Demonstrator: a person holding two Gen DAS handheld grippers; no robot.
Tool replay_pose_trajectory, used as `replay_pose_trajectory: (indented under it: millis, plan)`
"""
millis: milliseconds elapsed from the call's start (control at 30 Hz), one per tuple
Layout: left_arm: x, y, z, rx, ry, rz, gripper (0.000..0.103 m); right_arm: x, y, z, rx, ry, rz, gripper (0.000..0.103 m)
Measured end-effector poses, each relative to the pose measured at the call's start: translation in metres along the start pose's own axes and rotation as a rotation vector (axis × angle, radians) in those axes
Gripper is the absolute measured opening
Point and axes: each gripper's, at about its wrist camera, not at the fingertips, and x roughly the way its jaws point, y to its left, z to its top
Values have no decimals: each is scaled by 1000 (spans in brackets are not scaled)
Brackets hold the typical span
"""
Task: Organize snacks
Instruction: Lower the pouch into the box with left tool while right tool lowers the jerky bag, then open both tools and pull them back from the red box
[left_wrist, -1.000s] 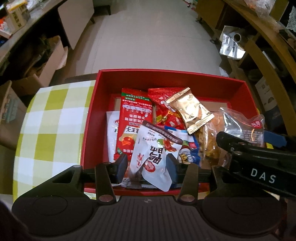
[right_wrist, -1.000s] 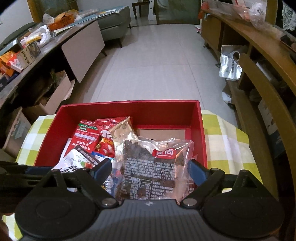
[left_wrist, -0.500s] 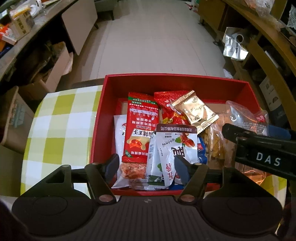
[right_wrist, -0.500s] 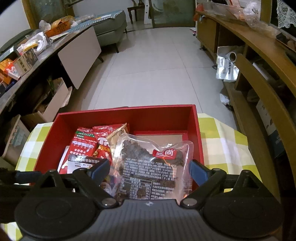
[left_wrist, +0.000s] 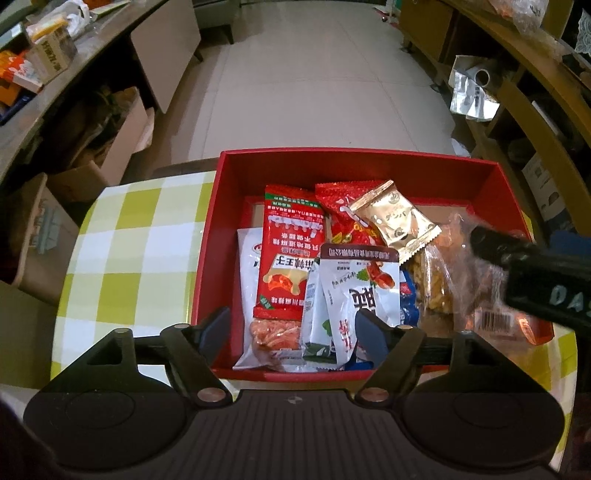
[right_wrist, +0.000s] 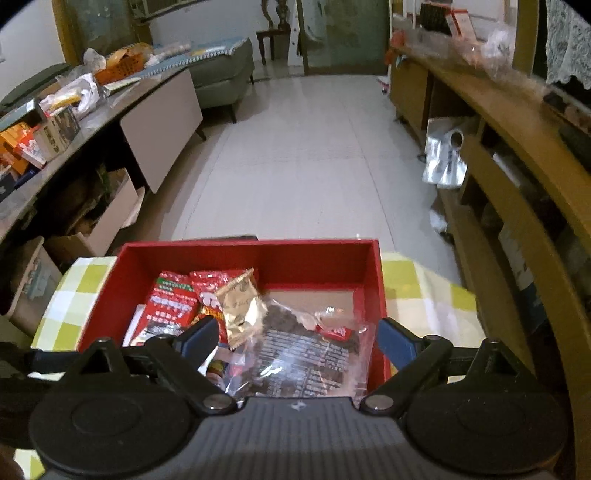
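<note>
A red box stands on a yellow-and-white checked tablecloth and holds several snack packets: a tall red packet, a white packet with a brown top, a gold packet and a clear bag of dark snacks. My left gripper is open and empty above the box's near edge, its fingers either side of the white and red packets. My right gripper is open and empty above the clear bag, and its black body crosses the left wrist view.
The checked tablecloth shows left of the box. Beyond the table is a tiled floor. A cluttered cabinet and cardboard boxes line the left, wooden shelving the right.
My left gripper let go of the white packet, which now lies in the box, and opened wider. Both grippers drew back and up from the box. The clear bag stays in the box.
</note>
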Motion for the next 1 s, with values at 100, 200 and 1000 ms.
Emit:
replay_pose_trajectory:
  millis: [100,200,1000]
  plan:
    - [-4,1,-3,-1,-3,0,80,-7,-1,1,12,-13,7,98]
    - [-9,1,-4,4,-16,2,84,-11,4,0,-7,-13,5,98]
    - [-41,7,-53,5,-29,-10,92,-52,7,-65,-28,109,-47,98]
